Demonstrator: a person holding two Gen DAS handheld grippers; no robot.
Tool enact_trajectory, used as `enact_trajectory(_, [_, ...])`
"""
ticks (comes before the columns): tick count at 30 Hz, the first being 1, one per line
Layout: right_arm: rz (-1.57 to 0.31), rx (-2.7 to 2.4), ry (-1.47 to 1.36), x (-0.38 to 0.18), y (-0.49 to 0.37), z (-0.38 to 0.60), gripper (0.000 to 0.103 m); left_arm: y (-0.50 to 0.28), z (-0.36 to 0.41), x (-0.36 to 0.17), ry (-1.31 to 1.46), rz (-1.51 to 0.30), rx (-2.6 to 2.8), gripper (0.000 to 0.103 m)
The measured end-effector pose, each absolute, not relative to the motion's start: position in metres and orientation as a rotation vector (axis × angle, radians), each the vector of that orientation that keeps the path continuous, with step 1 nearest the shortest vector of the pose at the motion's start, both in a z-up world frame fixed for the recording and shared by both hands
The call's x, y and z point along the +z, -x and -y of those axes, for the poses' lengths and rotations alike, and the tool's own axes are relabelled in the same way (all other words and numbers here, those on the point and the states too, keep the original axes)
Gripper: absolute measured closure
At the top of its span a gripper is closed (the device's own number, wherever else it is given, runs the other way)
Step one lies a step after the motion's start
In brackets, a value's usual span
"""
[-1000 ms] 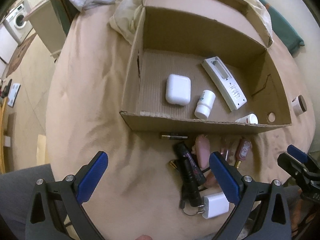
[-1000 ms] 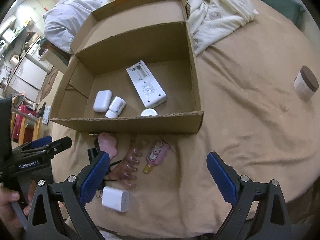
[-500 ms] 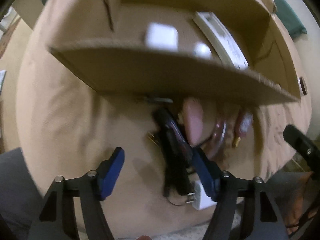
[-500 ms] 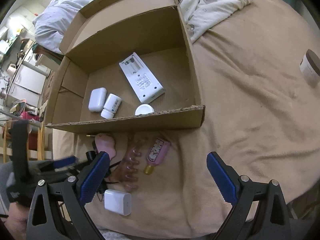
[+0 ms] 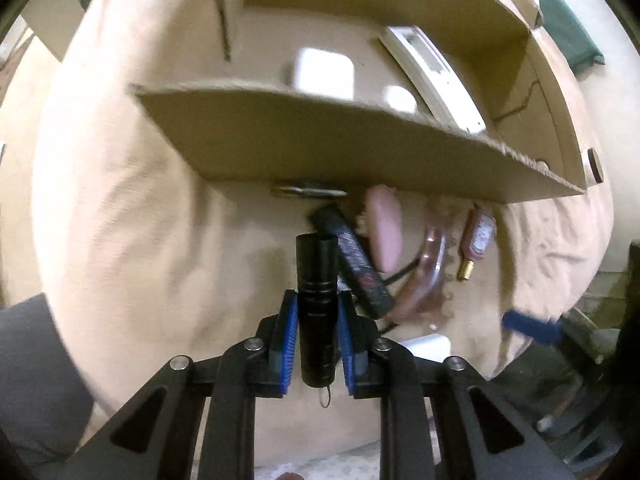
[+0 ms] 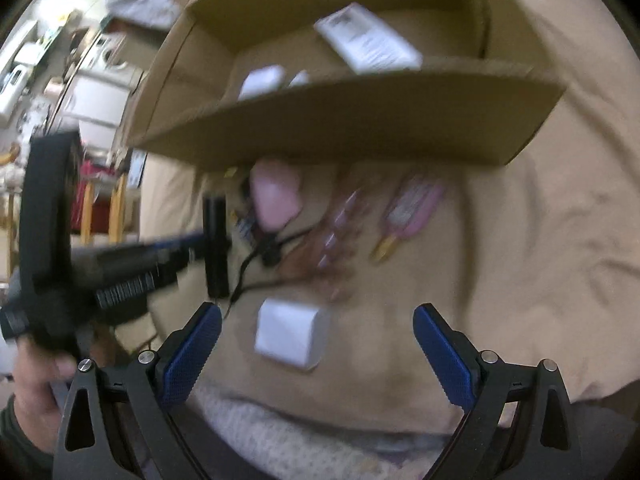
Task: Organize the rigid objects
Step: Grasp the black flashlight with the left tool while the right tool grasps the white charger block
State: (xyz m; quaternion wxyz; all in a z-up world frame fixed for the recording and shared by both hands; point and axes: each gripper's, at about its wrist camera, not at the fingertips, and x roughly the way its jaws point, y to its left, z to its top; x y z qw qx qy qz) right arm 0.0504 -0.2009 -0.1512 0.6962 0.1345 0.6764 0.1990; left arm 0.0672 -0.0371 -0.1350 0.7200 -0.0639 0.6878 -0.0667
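Tan blanket-covered bed, cardboard box at 12 o'clock. Left claw clenched on black flashlight, long axis pointing at box. Right claw released, nothing held.

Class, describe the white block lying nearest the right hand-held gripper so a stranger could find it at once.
Start at the cardboard box on the tan blanket. Nearer the camera than the pink items outside it lies the white block, the only plain white, squarish thing outside the box.
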Motion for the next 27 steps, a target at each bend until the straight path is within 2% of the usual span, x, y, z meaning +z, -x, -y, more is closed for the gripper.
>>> enact_trajectory(1, [-1.521,0.449,-0.299,-0.154,-0.045,0.196,0.003,-0.069,0.033,-0.133,0.13,-1.511,-0.138,0.085])
enact_trajectory(3, [-1.553,0.466,-0.292,-0.162,-0.039,0.184,0.018,-0.068,0.029,-0.125,0.108,-1.491,-0.119,0.085])
enact_trajectory(8, [-1.571,0.443,-0.164,-0.175,-0.032,0.153,0.022,-0.064,0.024,-0.122,0.112,-1.486,-0.12,0.085])
enact_trajectory(15, [-1.538,0.427,-0.056,-0.175,-0.029,0.136,0.054,-0.064,0.024,-0.125,0.096,-1.484,-0.117,0.085])
enact_trajectory(27, [-1.41,0.438,-0.112,-0.146,-0.028,0.16,0.059,-0.059,0.029,-0.121,0.061,-1.45,-0.132,0.085])
